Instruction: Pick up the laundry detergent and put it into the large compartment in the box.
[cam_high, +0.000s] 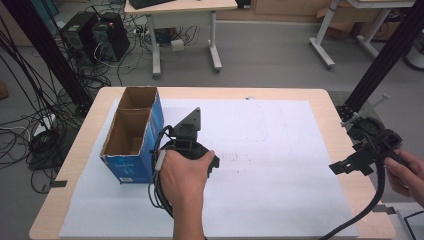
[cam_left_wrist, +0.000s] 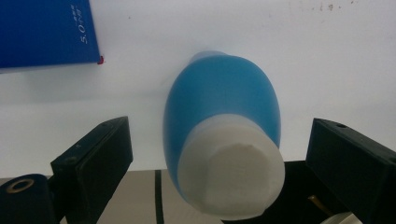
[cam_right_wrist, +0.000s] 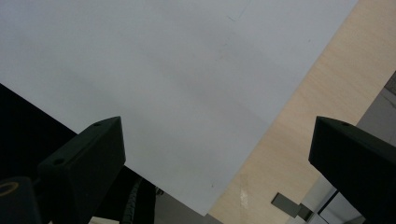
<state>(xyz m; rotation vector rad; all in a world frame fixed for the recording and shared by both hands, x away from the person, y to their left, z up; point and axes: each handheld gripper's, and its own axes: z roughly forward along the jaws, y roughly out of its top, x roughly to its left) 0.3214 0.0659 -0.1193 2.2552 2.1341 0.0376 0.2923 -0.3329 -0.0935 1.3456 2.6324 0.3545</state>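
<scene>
Even, bright overhead light, soft shadows; close blue bottle (cam_left_wrist: 224, 135) blurred, white paper (cam_high: 280, 150) slightly washed out.

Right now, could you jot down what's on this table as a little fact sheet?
Surface: wooden table covered by white paper
Box: blue cardboard box, open top, two compartments, both look empty
Bottle: blue bottle, white cap, between the left tongs, jaws apart, not touching
Right tongs: open, nothing between, over the paper's edge
</scene>
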